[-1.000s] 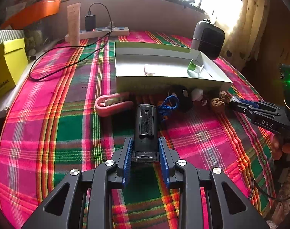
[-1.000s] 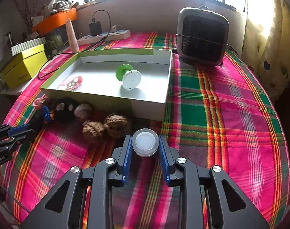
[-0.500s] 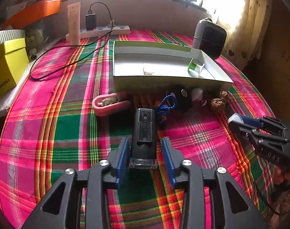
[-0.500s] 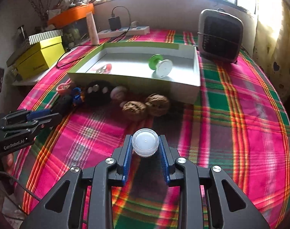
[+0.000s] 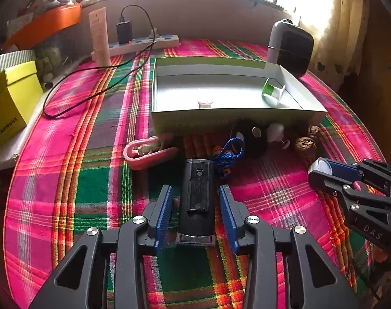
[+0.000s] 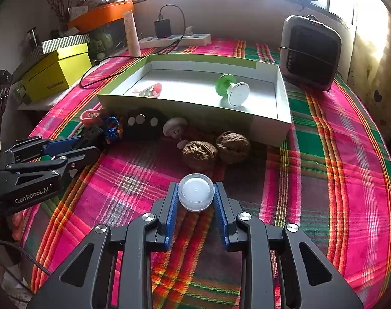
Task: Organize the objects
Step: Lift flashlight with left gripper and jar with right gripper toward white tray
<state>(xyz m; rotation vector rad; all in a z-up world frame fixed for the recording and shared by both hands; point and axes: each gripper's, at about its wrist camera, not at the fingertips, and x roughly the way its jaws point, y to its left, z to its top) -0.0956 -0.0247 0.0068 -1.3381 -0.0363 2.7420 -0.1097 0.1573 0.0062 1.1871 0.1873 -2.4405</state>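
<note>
My left gripper (image 5: 196,206) is open, its blue pads either side of a black flashlight (image 5: 197,195) with a blue cord (image 5: 230,152), which lies on the plaid cloth. My right gripper (image 6: 196,200) is shut on a small white round tealight (image 6: 196,191) and holds it above the cloth; it also shows in the left wrist view (image 5: 324,170). A shallow green-and-white box (image 6: 185,105) holds a green-and-white spool (image 6: 231,88) and a pink clip (image 6: 149,90).
In front of the box lie two walnuts (image 6: 213,149), a black fuzzy toy (image 6: 144,123), a small white mushroom piece (image 6: 174,126) and a pink holder (image 5: 149,152). A black fan (image 6: 311,54), a power strip with a cable (image 6: 174,40) and a yellow box (image 6: 56,72) stand around.
My left gripper has opened and let go of the flashlight, which now lies on the cloth. My right gripper has drawn back from the box with the tealight held.
</note>
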